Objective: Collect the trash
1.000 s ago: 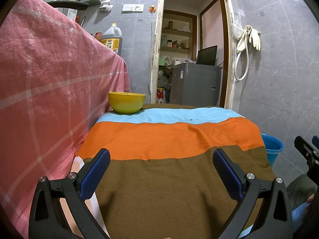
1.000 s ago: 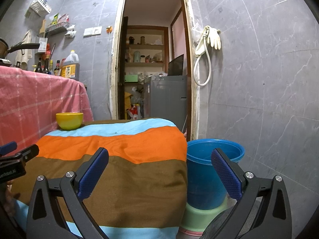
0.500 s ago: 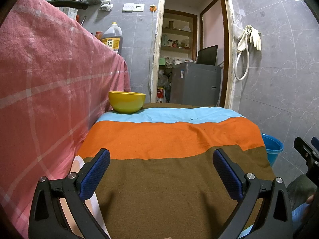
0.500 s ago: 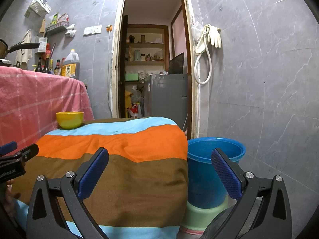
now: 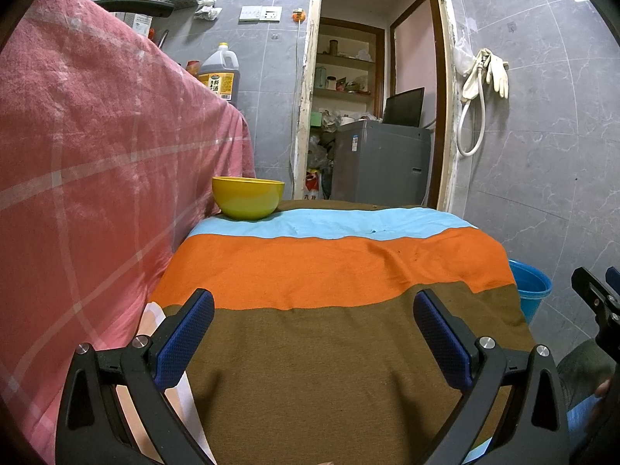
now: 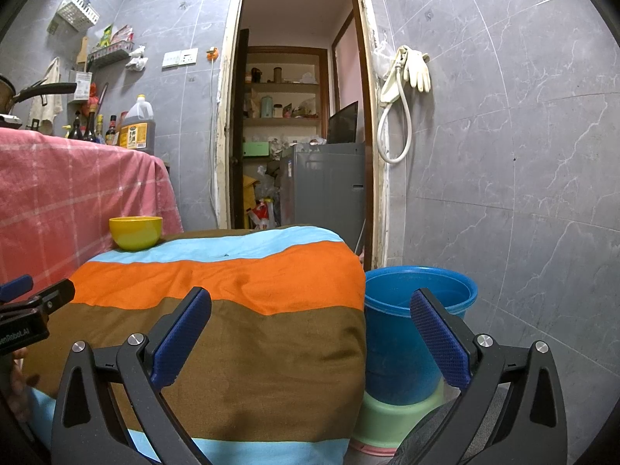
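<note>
- Two claws, left claw [image 5: 314,333] and right claw [image 6: 310,329], spread wide and empty above the striped table [image 5: 329,271].
- Yellow bowl [image 5: 248,197] at the table's far left corner.
- Blue bucket [image 6: 410,329] just right of the table; no trash can be made out.

A cramped home kitchen: grey marble-look wall tiles [image 6: 523,155], a large amber cooking-oil jug [image 6: 137,128] beside dark sauce bottles [image 6: 91,128], and a cluttered pantry doorway [image 6: 294,135] with wooden shelves.

Yellow bowl [image 5: 248,197] on striped cloth [image 5: 329,271]
</note>
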